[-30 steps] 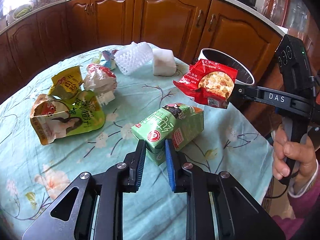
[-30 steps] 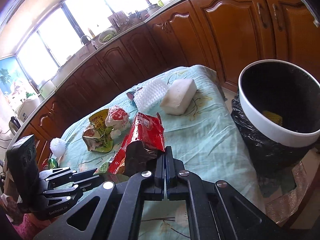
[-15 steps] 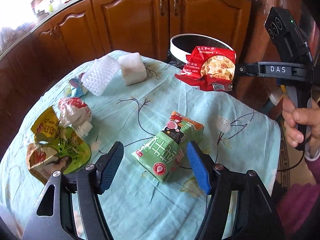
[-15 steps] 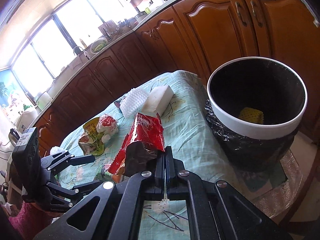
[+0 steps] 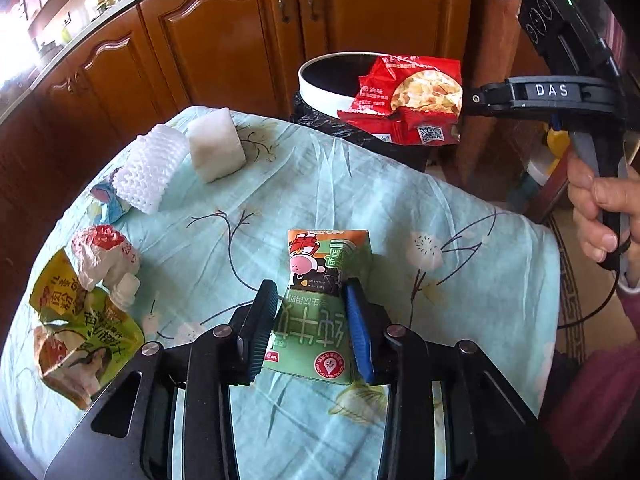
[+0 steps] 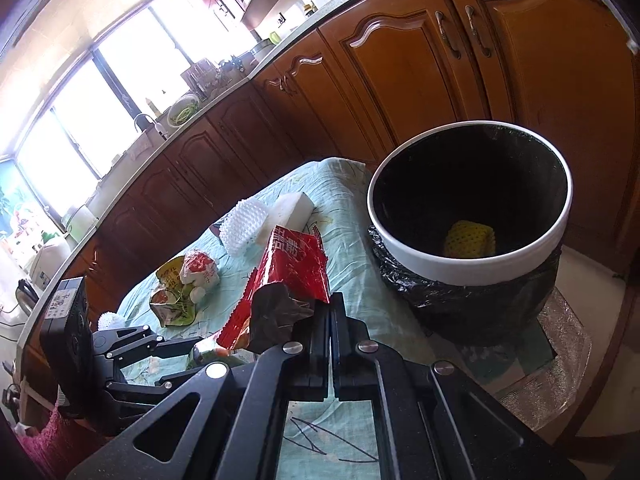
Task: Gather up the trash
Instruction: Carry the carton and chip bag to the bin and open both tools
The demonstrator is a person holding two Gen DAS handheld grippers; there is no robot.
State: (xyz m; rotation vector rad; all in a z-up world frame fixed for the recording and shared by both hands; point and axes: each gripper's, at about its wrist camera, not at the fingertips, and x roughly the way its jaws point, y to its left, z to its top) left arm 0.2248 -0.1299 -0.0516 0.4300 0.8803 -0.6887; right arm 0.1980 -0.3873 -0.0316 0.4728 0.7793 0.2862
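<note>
Inside bin (image 6: pixel 468 268), yellow net (image 6: pixel 470 239).

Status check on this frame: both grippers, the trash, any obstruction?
Left gripper just closing around green carton on the table. Right gripper shut on red snack bag, short of the bin. Path to bin clear.
</note>
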